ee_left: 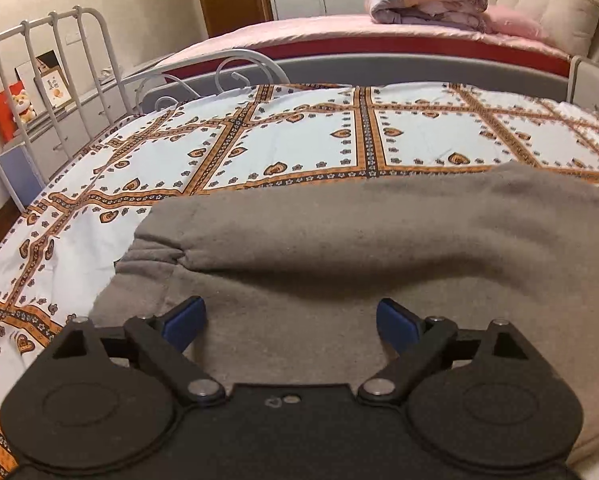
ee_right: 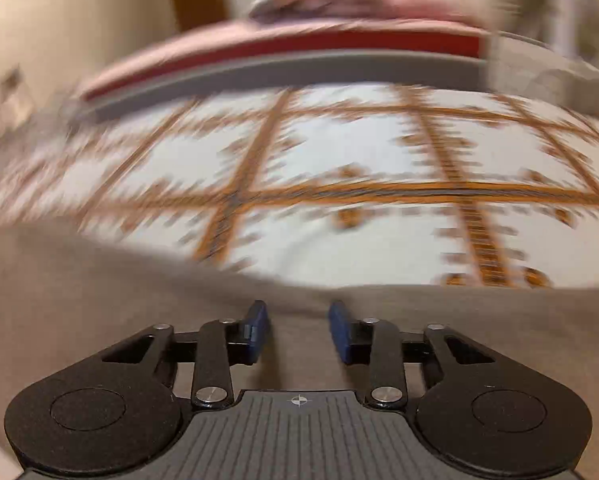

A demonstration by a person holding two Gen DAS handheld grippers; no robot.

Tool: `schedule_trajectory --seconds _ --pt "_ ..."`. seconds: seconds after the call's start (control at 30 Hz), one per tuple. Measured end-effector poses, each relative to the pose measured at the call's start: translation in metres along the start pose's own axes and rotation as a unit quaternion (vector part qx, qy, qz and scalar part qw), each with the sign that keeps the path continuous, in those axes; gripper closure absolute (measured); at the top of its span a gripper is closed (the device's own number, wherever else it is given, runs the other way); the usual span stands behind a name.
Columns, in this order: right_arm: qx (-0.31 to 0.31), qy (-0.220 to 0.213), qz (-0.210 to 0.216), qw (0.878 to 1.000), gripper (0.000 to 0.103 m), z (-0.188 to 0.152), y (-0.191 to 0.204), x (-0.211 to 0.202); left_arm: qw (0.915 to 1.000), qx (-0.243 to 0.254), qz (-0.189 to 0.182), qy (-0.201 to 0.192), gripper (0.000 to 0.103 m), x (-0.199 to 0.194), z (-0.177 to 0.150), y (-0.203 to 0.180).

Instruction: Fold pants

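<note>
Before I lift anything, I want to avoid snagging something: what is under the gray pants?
The gray pants lie on the patterned bedsheet, which shows all around their far edge. One layer is folded over another near the left side. Whatever the fabric covers is hidden.

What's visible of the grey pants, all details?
The grey pants look like soft fleecy knit, lying on the patterned bedsheet and already folded over, with a rounded fold edge on top and a seam pucker at the left. Both the left hand-held gripper and the right hand-held gripper sit open above them, gripping nothing.
</note>
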State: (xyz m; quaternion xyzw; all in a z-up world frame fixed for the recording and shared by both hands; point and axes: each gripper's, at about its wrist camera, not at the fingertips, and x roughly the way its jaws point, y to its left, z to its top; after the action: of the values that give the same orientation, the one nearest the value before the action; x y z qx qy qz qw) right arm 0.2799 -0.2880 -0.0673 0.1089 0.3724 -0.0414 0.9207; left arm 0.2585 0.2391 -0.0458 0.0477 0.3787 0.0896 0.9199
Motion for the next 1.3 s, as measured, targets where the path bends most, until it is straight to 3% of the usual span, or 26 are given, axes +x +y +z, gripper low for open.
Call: schedule_trajectory --seconds 0.07,0.1,0.2,0.33,0.4,0.5,0.73,0.83,0.97,1.0,1.03,1.3 --pt "0.042 -0.032 -0.042 0.998 0.07 0.011 -0.031 -0.029 1.0 -0.003 -0.005 -0.003 0.017 -0.002 -0.001 0.003" --pt "0.067 -0.051 -0.033 0.996 0.07 0.015 -0.048 -0.048 1.0 -0.002 -0.006 -0.003 0.017 -0.003 -0.003 0.004" --pt "0.164 -0.057 -0.012 0.985 0.068 0.015 -0.107 -0.089 1.0 0.003 -0.009 0.001 0.015 -0.003 -0.005 0.004" --pt "0.252 -0.041 -0.032 0.966 0.055 -0.019 -0.172 -0.135 1.0 0.003 -0.009 0.002 0.014 -0.004 -0.006 0.004" --pt "0.321 -0.032 -0.026 0.946 0.055 -0.045 -0.199 -0.157 1.0 -0.004 -0.007 0.004 0.014 -0.005 -0.007 0.005" --pt "0.395 -0.015 0.001 0.919 0.055 -0.07 -0.225 -0.165 0.9999 -0.007 0.0 0.008 0.013 -0.004 -0.006 0.003" --pt "0.447 0.009 0.032 0.894 0.055 -0.08 -0.252 -0.159 0.9996 -0.025 0.008 0.014 0.013 -0.008 -0.004 0.003" --pt "0.438 0.018 0.034 0.898 0.055 -0.077 -0.249 -0.153 0.9996 -0.02 0.01 0.018 0.012 -0.008 -0.006 0.005" --pt "0.375 0.035 0.0 0.926 0.056 -0.067 -0.237 -0.134 0.9997 -0.005 0.008 0.024 0.007 -0.005 -0.01 0.002" --pt "0.351 0.041 -0.015 0.935 0.073 -0.064 -0.232 -0.131 0.9997 -0.002 0.008 0.025 0.007 -0.005 -0.011 0.001" --pt "0.329 0.043 -0.028 0.943 0.082 -0.06 -0.228 -0.13 0.9997 0.0 0.009 0.024 0.007 -0.006 -0.011 0.0" --pt "0.346 0.04 -0.017 0.937 0.081 -0.069 -0.23 -0.128 0.9996 -0.001 0.006 0.026 0.006 -0.008 -0.012 0.001"
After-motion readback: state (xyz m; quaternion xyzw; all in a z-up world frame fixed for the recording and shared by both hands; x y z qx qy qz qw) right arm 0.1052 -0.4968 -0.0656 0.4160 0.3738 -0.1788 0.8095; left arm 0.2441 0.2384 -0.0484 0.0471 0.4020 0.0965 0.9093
